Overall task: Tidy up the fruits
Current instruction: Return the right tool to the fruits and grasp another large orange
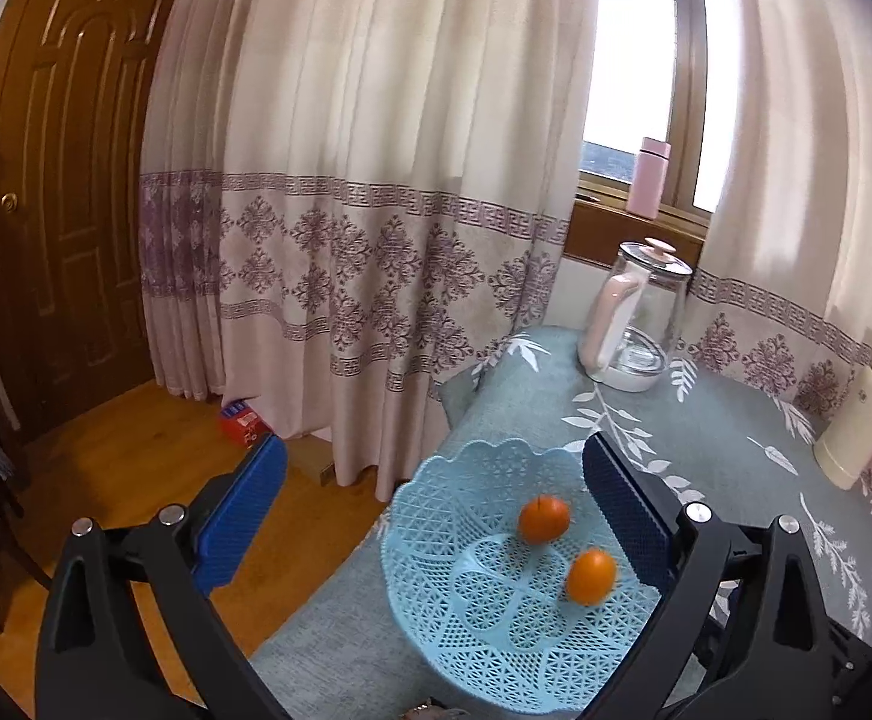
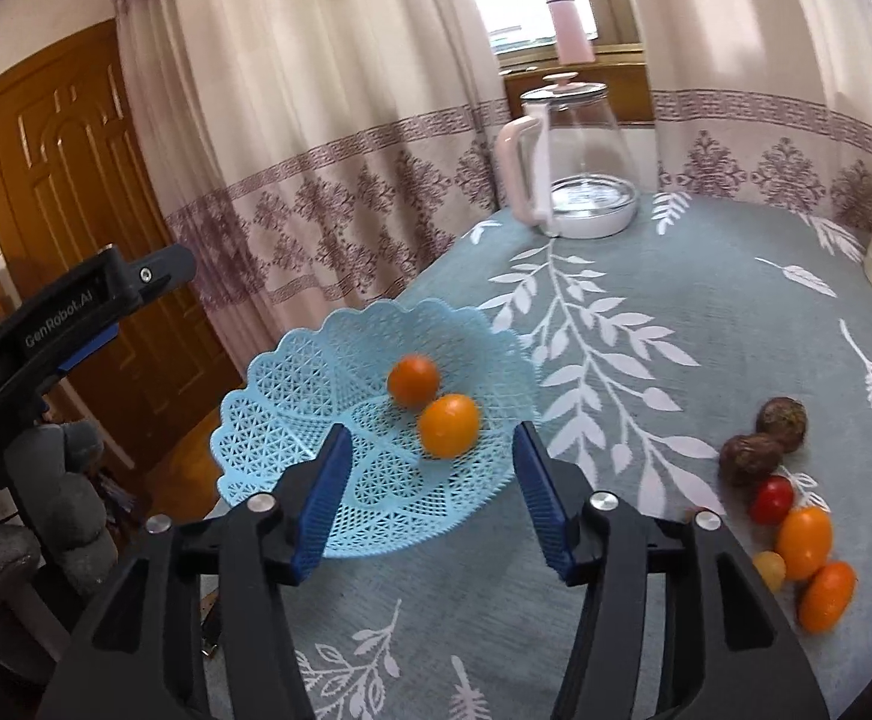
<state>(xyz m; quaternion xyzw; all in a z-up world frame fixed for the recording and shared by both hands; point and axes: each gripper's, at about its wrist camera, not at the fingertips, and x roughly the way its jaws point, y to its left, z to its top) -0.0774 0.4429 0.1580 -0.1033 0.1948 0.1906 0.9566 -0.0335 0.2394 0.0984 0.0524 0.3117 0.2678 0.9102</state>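
In the left wrist view, the left gripper (image 1: 436, 498) hangs over the near-left edge of the desk (image 1: 706, 438), its blue fingers (image 1: 243, 516) spread wide apart and holding nothing. Between them sits the light blue lattice basket (image 1: 436, 588), close to the desk's edge, with 2 orange fruits (image 1: 544, 517) lying inside, near each other but apart. Farther back stand a glass kettle (image 1: 640, 318) with a pink handle and a cream flask (image 1: 862, 420) at the right. A pink bottle (image 1: 649, 177) stands on the window sill between the curtains (image 1: 345, 180).

In the right wrist view, the right gripper (image 2: 429, 492) is above the near rim of the same basket (image 2: 279, 408), its fingers (image 2: 321, 504) also well apart and empty. The 2 orange fruits (image 2: 448, 425) in the basket touch here, slightly blurred. On the desk (image 2: 676, 300) to the right lies a loose cluster: 2 brown round fruits (image 2: 751, 459) touching, a red tomato (image 2: 772, 499), 2 oblong orange fruits (image 2: 803, 543) and 1 small yellow one (image 2: 770, 567). The left gripper (image 2: 69, 324) shows at the far left, held by a gloved hand (image 2: 69, 498).
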